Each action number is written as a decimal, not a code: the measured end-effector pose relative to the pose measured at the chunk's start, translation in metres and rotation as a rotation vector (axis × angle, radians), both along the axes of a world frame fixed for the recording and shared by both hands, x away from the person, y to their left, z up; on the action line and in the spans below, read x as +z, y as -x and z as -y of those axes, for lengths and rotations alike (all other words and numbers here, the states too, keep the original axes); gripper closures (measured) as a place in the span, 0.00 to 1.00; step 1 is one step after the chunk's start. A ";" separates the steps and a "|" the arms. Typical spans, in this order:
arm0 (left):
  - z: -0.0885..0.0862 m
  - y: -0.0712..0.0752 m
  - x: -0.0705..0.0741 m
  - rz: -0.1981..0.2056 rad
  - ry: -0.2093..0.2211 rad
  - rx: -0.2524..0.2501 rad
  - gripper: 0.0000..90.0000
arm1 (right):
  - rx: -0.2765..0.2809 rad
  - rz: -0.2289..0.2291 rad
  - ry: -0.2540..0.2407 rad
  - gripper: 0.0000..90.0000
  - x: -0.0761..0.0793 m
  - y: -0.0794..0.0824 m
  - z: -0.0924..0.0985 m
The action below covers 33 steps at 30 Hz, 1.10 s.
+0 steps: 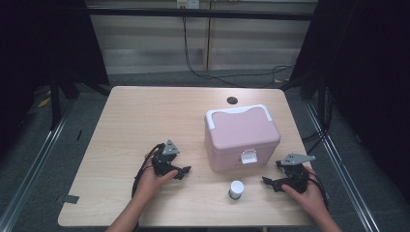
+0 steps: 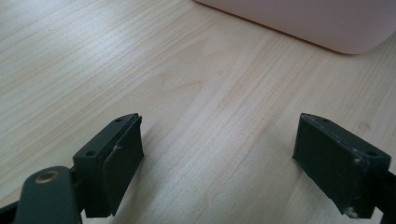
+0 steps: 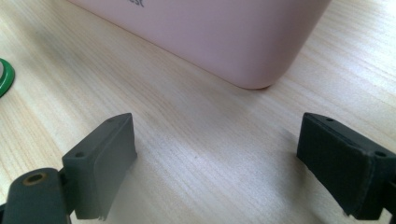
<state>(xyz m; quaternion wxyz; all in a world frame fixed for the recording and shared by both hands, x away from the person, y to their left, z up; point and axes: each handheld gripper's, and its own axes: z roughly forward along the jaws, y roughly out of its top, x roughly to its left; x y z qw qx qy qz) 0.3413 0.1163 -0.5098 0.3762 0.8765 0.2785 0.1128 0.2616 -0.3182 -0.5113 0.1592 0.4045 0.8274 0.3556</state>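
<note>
A pink cooler box (image 1: 241,137) with a white handle and a white front latch (image 1: 249,156) sits closed right of centre on the wooden table (image 1: 145,121). A small white jar (image 1: 236,189) stands just below it, near the lower edge of the frame. The left gripper (image 1: 183,171) rests at lower centre-left, its jaws spread with nothing between them, pointing toward the box's left wall; in the left gripper view the box's corner (image 2: 327,28) lies at upper right, well apart from the jaws. The right gripper (image 1: 269,182) lies at lower right, jaws likewise spread and empty, aimed between jar and box; its own view shows the box's rounded corner (image 3: 224,42) ahead and a green-rimmed edge (image 3: 5,77), probably the jar, at far left.

The likely risks: the jar stands close to the right gripper's path, so a sweep toward the latch could knock it over or roll it off the near edge. The box probably slides easily, so pushing on the latch with one gripper and no brace from the other may shove it away rather than open it
</note>
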 end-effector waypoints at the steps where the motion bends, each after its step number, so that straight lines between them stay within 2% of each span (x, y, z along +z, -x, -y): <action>1: 0.000 0.000 0.000 -0.001 0.000 0.000 0.17 | 0.003 0.000 0.001 0.12 0.000 0.000 0.000; 5: 0.000 0.000 0.000 0.000 0.000 0.001 0.17 | 0.002 -0.001 -0.002 0.13 0.000 0.001 0.000; 10: 0.000 0.001 0.000 -0.002 -0.006 0.012 0.16 | -0.004 -0.003 -0.015 0.22 0.002 0.000 0.005; 11: 0.000 0.001 0.000 -0.004 0.001 0.012 0.17 | -0.011 -0.010 -0.025 0.36 0.004 0.001 0.010; 12: 0.001 0.002 0.000 -0.009 0.008 0.021 0.17 | -0.011 -0.019 -0.036 0.42 0.006 0.000 0.013; 13: 0.001 0.002 0.000 -0.009 0.008 0.021 0.17 | -0.011 -0.019 -0.036 0.42 0.006 0.000 0.013; 15: 0.001 0.003 0.001 -0.012 -0.002 0.035 0.17 | -0.030 -0.018 -0.035 0.56 0.008 -0.001 0.017; 16: 0.002 0.003 0.003 -0.019 -0.022 0.038 0.17 | -0.033 -0.017 -0.033 0.62 0.011 -0.002 0.019; 17: 0.004 0.002 0.006 -0.046 -0.044 0.040 0.18 | -0.032 -0.003 -0.027 0.72 0.015 -0.004 0.020; 18: 0.004 0.001 0.009 -0.074 -0.056 0.044 0.19 | -0.035 0.000 -0.023 0.77 0.018 -0.006 0.020; 19: 0.004 0.001 0.009 -0.074 -0.056 0.044 0.19 | -0.041 0.006 -0.012 0.82 0.020 -0.007 0.020; 20: 0.004 0.001 0.011 -0.100 -0.056 0.043 0.19 | -0.042 0.010 -0.019 0.88 0.023 -0.010 0.020; 21: 0.003 0.000 0.016 -0.099 -0.048 0.051 0.19 | -0.048 0.010 -0.021 0.94 0.026 -0.012 0.020; 22: 0.003 0.000 0.016 -0.099 -0.048 0.051 0.19 | -0.048 0.010 -0.021 0.94 0.026 -0.012 0.020; 23: 0.003 -0.001 0.022 -0.113 -0.038 0.043 0.19 | -0.061 0.013 -0.015 0.99 0.029 -0.017 0.019; 24: 0.003 0.000 0.026 -0.120 -0.031 0.048 0.19 | -0.055 0.011 -0.027 1.00 0.030 -0.020 0.019; 25: 0.003 0.000 0.026 -0.120 -0.031 0.048 0.19 | -0.058 0.014 -0.016 1.00 0.031 -0.022 0.018; 26: 0.006 0.000 0.032 -0.135 -0.027 0.031 0.19 | -0.059 0.011 -0.006 1.00 0.032 -0.025 0.016; 28: 0.008 0.000 0.035 -0.141 -0.017 0.031 0.19 | -0.058 0.010 -0.005 1.00 0.033 -0.027 0.015; 29: 0.012 0.001 0.040 -0.158 -0.006 0.017 0.19 | -0.068 0.008 0.011 1.00 0.034 -0.030 0.013; 31: 0.014 0.001 0.042 -0.170 -0.008 0.012 0.19 | -0.074 0.011 0.008 1.00 0.034 -0.032 0.014; 33: 0.017 0.002 0.045 -0.172 -0.029 0.010 0.20 | -0.078 0.011 -0.003 1.00 0.035 -0.033 0.015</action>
